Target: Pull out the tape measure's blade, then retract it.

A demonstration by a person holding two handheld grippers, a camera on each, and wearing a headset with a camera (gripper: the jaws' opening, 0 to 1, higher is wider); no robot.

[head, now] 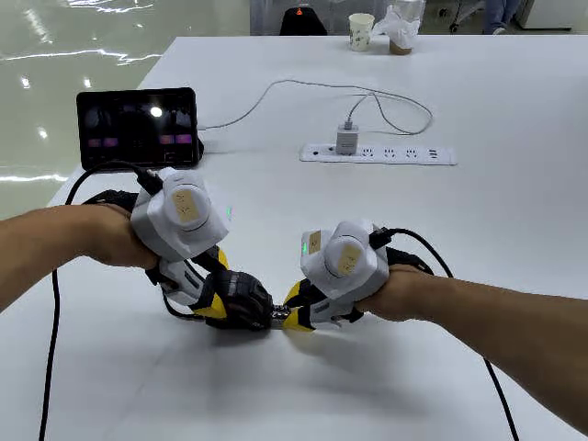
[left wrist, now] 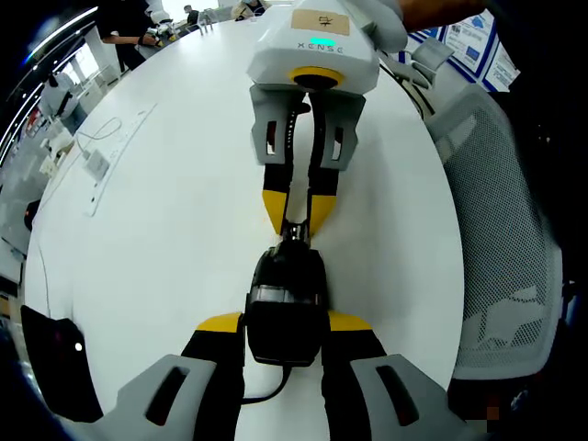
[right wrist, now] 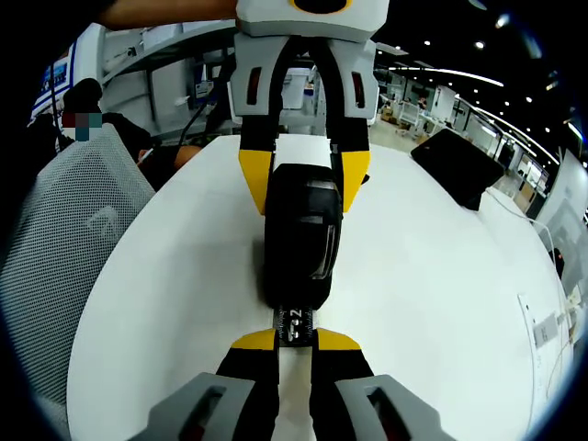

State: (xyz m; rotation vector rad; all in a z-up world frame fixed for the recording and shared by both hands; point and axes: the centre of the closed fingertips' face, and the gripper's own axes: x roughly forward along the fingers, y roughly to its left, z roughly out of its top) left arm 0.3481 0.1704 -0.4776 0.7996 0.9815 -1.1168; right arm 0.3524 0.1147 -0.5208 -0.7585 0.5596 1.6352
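Head view: a smooth, glossy white worktop [head: 478,211] is seen. A dark flat tablet [head: 138,126] is propped at the far left. A long white power strip [head: 378,153] is laid at the middle, with a white charger [head: 346,140] plugged in and a thin white cable [head: 303,87] looped behind it. A paper cup [head: 361,31] is set at the far edge. All are well apart from the work. A black cable [head: 50,303] is trailed along the near left. A grey mesh chair back [left wrist: 496,230] is seen past the worktop rim in the left gripper view. The tape measure [head: 243,299], a black rounded case, is held low near the front edge; contact with the worktop cannot be told. The left tool [left wrist: 287,323] is clenched on the case, one yellow-tipped jaw on each side. The right tool [right wrist: 294,342] is clenched on the blade [right wrist: 294,323], a short strip printed with numerals, just beside the case mouth. The two tools are met tip to tip.
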